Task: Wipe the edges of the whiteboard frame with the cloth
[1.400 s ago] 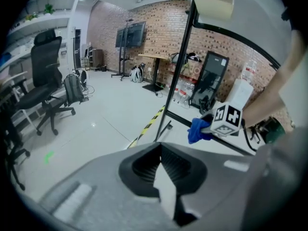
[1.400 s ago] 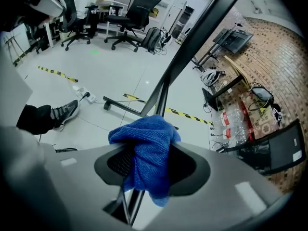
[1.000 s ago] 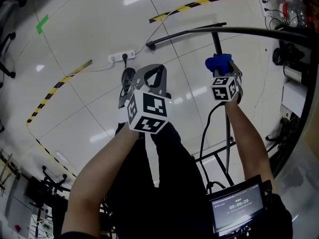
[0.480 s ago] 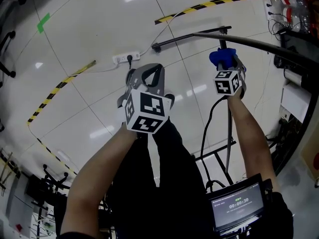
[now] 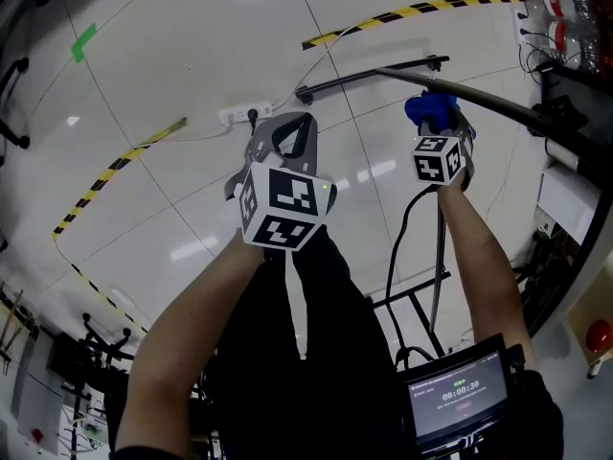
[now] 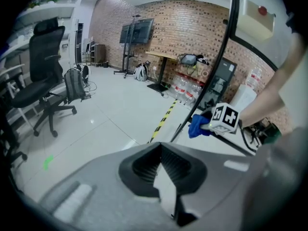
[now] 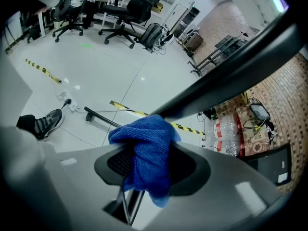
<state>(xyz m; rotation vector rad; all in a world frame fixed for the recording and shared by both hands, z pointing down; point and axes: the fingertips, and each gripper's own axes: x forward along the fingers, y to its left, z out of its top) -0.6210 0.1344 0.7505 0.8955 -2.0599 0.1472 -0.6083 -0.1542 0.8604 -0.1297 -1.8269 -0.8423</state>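
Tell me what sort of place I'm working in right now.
Probably an office space used as a lab or workshop: swivel chairs on a glossy tiled floor, yellow-and-black hazard tape stuck to it, and a screen on a stand by a brick wall.

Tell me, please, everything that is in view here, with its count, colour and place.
cloth: one, blue, bunched in the right gripper, up by the frame.
whiteboard frame: one, dark, edge running diagonally above that gripper.
stand foot: one, black, on the floor ahead.
power strip: one, white, on the floor.
hazard tape: several strips, yellow and black, on the floor.
tape mark: one, green, floor at far left.
office chairs: several, black, across the room.
water bottles: several, clear, by the brick wall.
screen: one, black, at the person's chest.
left gripper: one, grey, fingers shut, empty.
right gripper: one, grey, fingers shut on the cloth.
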